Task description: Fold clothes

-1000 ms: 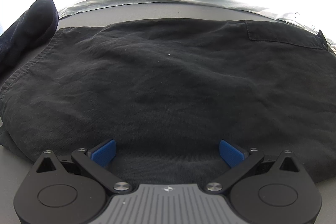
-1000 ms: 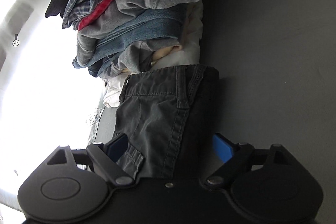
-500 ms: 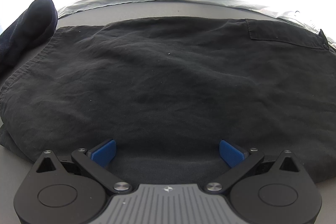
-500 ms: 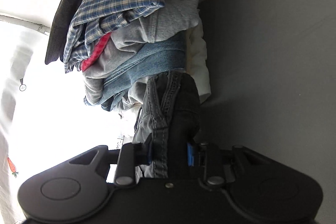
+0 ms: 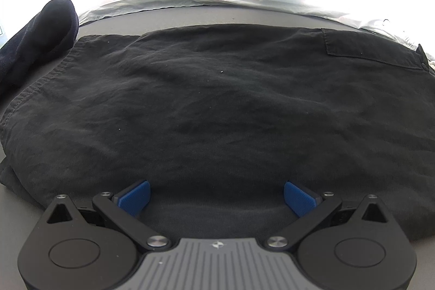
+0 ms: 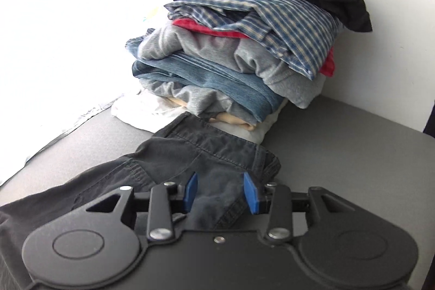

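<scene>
Two views share one grey surface (image 5: 190, 15) that carries everything here. Largest on it is the black garment (image 5: 217, 105), spread flat across most of the left wrist view, its long axis running left to right; a stitched hem lies at its left end and a sewn patch pocket (image 5: 372, 50) sits at its far right corner. In the right wrist view the same garment (image 6: 206, 154) shows its waistband end, bunched and lifted off the surface, pointing toward the far pile.

That pile of folded clothes (image 6: 244, 50) stands at the far side of the surface against a pale wall: a black piece on top, then a blue checked shirt, red, grey, denim and white layers beneath. Its lowest white layer lies just beside the garment's lifted end.

Smaller, a dark navy bundle (image 5: 38, 37) rests at the far left, just beside the hem.

The left tool (image 5: 217, 197) hangs over the garment's near edge with jaws spread wide, pads clear of cloth. The right tool (image 6: 220, 192) has just been closing and now pinches the gathered waistband between its blue pads (image 6: 191, 190).
</scene>
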A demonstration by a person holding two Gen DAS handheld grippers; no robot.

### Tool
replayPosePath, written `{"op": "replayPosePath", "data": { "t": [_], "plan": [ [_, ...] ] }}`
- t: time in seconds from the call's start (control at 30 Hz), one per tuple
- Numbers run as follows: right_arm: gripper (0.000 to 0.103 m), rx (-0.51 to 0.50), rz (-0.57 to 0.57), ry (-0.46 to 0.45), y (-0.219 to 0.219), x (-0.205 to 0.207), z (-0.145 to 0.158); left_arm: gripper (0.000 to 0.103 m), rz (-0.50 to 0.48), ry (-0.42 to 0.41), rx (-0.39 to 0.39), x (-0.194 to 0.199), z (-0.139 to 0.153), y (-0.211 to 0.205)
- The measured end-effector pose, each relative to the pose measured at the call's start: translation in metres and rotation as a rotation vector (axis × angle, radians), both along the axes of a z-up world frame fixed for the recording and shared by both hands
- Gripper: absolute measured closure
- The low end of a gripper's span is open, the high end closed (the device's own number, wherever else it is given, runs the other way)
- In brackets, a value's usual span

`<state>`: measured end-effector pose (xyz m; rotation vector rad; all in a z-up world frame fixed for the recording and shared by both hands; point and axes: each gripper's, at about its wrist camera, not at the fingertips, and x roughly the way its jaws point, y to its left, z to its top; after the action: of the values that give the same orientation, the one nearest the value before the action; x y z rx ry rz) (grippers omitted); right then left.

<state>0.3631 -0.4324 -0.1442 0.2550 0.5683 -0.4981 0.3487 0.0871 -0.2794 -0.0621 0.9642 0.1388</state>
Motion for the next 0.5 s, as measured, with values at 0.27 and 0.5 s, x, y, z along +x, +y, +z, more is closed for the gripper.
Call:
{"op": "replayPosePath", "data": {
  "t": [0.27,0.5],
  "plan": [
    [0.08,0.049,0.644,-0.016,0.139,0.064,0.0,0.0,0.001,0.001,0.0,0.0,0.0,-0.001],
    [0.076,0.17,0.677,0.114,0.17,0.106,-0.064,0.0,0.005,-0.018,0.002,-0.002,-0.002,-0.002]
  ]
}}
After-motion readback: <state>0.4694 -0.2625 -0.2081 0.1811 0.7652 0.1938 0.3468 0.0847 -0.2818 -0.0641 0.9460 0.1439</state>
